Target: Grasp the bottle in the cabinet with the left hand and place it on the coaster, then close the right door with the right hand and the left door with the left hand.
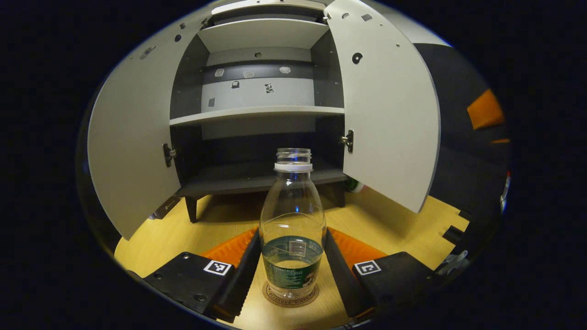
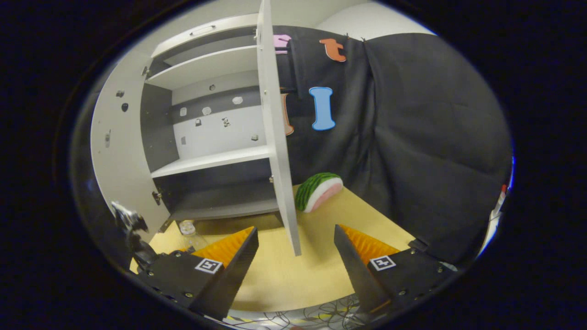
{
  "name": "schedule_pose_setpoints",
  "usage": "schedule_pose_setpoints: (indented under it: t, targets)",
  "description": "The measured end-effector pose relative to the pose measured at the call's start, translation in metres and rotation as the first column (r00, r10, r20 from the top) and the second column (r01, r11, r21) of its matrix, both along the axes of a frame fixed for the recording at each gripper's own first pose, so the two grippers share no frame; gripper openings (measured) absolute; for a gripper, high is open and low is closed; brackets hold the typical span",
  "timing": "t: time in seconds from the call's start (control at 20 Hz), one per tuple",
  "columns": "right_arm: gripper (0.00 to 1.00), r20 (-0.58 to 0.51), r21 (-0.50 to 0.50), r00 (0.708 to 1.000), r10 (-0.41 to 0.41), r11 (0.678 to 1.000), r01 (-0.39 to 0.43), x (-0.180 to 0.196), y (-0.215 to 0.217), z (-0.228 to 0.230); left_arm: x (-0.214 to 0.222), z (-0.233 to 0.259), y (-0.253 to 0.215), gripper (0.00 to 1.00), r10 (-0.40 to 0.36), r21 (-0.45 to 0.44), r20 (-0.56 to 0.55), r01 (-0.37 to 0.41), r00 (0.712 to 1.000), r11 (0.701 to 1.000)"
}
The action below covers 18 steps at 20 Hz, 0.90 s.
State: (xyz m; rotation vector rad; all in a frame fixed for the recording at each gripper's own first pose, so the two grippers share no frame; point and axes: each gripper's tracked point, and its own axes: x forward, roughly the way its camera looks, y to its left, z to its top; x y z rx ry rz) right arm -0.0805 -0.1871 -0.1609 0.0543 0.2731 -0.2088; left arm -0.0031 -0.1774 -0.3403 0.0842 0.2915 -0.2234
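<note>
Yellow wood makes the table (image 1: 215, 220), and on it stands a gray cabinet (image 1: 257, 114) with both doors open. Its left door (image 1: 133, 146) and right door (image 1: 390, 114) swing wide. A clear bottle (image 1: 292, 229) stands upright on a round coaster (image 1: 291, 300). The left gripper (image 1: 292, 270) has its fingers close on both sides of the bottle; I cannot tell if they press it. The right gripper (image 2: 296, 266) has wide fingers holding nothing, near the right door's edge. A watermelon slice (image 2: 318, 191) lies behind.

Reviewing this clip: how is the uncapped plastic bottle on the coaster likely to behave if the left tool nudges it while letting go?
The bottle looks clear, thin-walled and empty, so probably light and easily shoved. It stands tall on a narrow base over the coaster, so a sideways nudge from the left tool could tip it. Being round, it would likely roll on the table.
</note>
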Motion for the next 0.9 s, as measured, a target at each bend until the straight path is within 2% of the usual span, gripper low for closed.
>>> schedule_pose_setpoints:
  t: [0.15,0.35,0.5,0.6,0.9]
  targets:
    - [1.0,-0.02,-0.029,1.0,-0.007,1.0,0.006,-0.001,-0.008,-0.004,0.003,-0.004,0.0,0.83,0.004,0.015,0.037,-0.005,0.999,1.0]
    - [0.98,-0.051,-0.018,0.999,0.003,1.0,-0.004,0.002,-0.007,-0.017,-0.006,-0.006,0.0,0.82,0.012,0.027,0.03,-0.013,0.999,1.0]
    - [1.0,-0.071,-0.02,0.997,0.02,1.0,-0.021,0.006,-0.003,-0.026,-0.013,-0.006,0.013,0.82,0.047,0.018,0.013,-0.047,0.999,0.999]
    - [0.98,-0.08,-0.018,0.996,0.03,0.999,-0.032,0.009,0.001,-0.03,-0.015,-0.005,0.014,0.82,0.044,0.009,0.009,-0.044,0.999,0.999]
    - [1.0,-0.099,0.001,0.994,0.042,0.999,-0.042,0.014,0.004,-0.037,-0.02,-0.006,0.012,0.83,0.031,0.005,0.003,-0.031,1.0,1.0]
